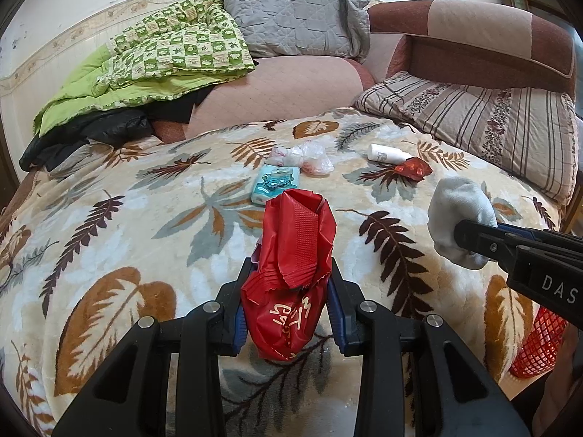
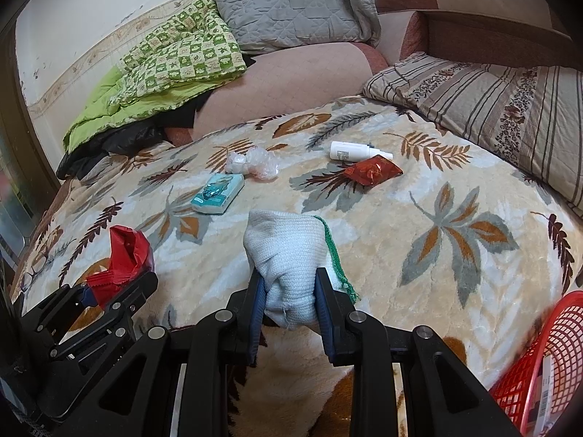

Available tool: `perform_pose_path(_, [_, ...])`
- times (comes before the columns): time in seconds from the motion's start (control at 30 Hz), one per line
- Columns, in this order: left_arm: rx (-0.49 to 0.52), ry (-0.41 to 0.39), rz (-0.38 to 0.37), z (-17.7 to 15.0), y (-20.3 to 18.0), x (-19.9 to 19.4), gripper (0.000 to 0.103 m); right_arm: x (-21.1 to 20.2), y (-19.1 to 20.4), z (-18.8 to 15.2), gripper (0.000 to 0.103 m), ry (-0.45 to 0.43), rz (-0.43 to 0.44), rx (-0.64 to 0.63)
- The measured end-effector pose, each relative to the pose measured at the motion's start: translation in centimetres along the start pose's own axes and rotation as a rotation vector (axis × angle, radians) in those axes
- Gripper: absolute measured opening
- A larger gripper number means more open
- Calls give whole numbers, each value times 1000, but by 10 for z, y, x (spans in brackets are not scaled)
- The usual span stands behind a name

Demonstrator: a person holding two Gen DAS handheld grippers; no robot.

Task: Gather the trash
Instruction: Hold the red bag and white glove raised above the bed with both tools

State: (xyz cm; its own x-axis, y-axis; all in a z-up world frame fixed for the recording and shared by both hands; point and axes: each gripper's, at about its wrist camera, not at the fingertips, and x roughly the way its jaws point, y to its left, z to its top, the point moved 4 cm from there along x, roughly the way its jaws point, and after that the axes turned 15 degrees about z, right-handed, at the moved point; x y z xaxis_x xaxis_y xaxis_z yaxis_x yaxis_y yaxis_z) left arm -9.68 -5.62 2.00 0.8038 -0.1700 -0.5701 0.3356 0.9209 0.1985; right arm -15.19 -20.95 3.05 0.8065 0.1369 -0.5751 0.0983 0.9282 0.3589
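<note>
My left gripper (image 1: 291,284) is shut on a crumpled red wrapper (image 1: 291,266), held above the leaf-patterned blanket (image 1: 127,225); the same red wrapper (image 2: 124,262) shows at the lower left of the right wrist view. My right gripper (image 2: 291,284) is shut on a balled white knitted glove (image 2: 288,255) with a green hem; that glove (image 1: 459,218) appears at the right in the left wrist view. On the blanket farther off lie a teal tissue pack (image 2: 218,193), a clear crumpled plastic bag (image 2: 255,164), a white bottle (image 2: 353,151) and a small red sachet (image 2: 371,170).
A red mesh basket (image 2: 539,371) stands at the lower right by the bed edge. A striped pillow (image 2: 492,109), a grey pillow (image 2: 291,11), a green quilt (image 2: 164,69) and a dark jacket (image 2: 116,142) lie along the far side.
</note>
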Motion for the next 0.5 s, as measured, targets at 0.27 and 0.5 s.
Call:
perform_pose_path(0.27, [0,0,-1,0,-2,-1,34,-1,-3,0,29,0,0,8])
perform_pose_path(0.5, [11,-9,-10,1,-14,-4,35,-1,-7,0,29,-3,2,36])
